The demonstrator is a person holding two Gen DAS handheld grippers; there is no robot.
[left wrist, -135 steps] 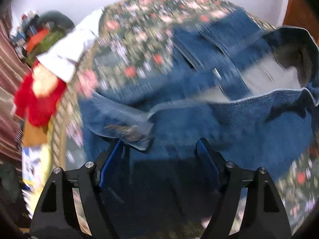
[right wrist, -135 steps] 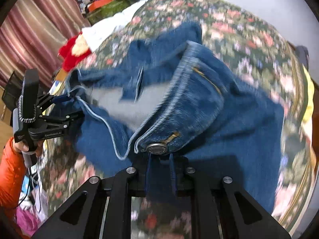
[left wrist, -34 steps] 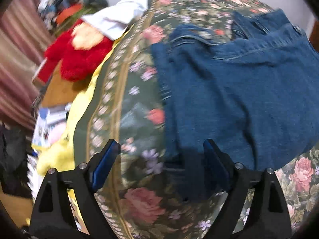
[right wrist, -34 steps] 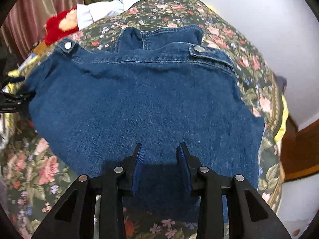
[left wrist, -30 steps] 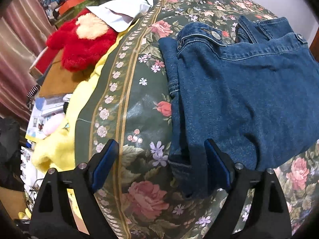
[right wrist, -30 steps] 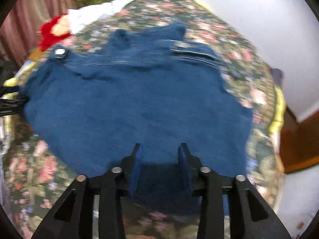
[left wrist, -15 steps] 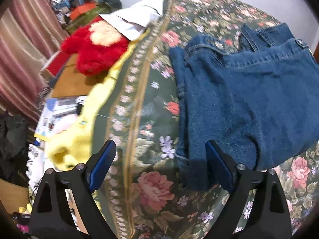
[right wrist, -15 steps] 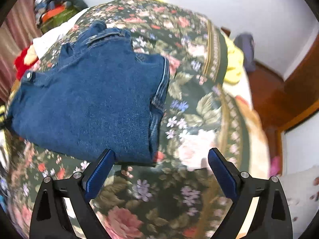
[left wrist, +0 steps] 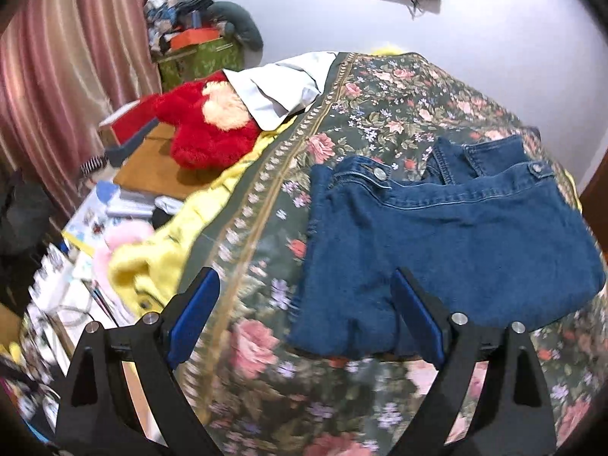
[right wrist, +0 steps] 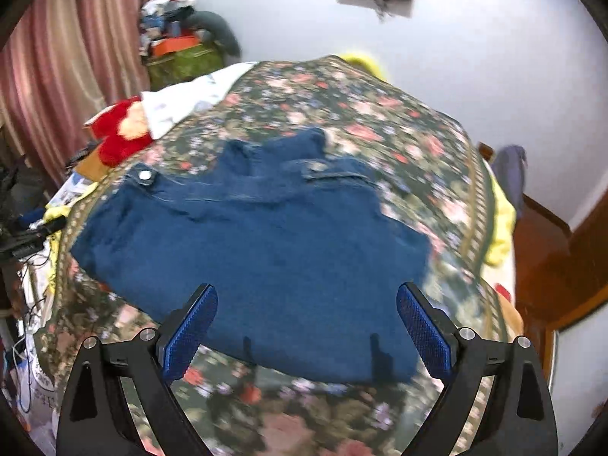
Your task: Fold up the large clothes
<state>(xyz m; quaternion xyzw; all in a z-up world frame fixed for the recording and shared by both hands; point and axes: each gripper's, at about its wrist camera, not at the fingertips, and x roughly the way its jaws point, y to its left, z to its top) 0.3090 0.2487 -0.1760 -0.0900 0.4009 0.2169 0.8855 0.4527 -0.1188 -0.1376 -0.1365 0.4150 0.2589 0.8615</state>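
The left hand-held gripper (left wrist: 304,319) hangs above the bed's floral bedspread (left wrist: 380,114) with its blue pads spread wide and nothing between them; the right hand-held gripper (right wrist: 306,323) is likewise fully apart and empty, touching no cloth. The folded denim jacket (left wrist: 437,235) lies flat on the bedspread just ahead of both, its long axis running left to right across the views, buttoned tabs on the far edge. From the left wrist view the jacket sits ahead and to the right, its left near corner between the fingers; from the right wrist view it is centred ahead, so the right hand seems better placed for any further fold.
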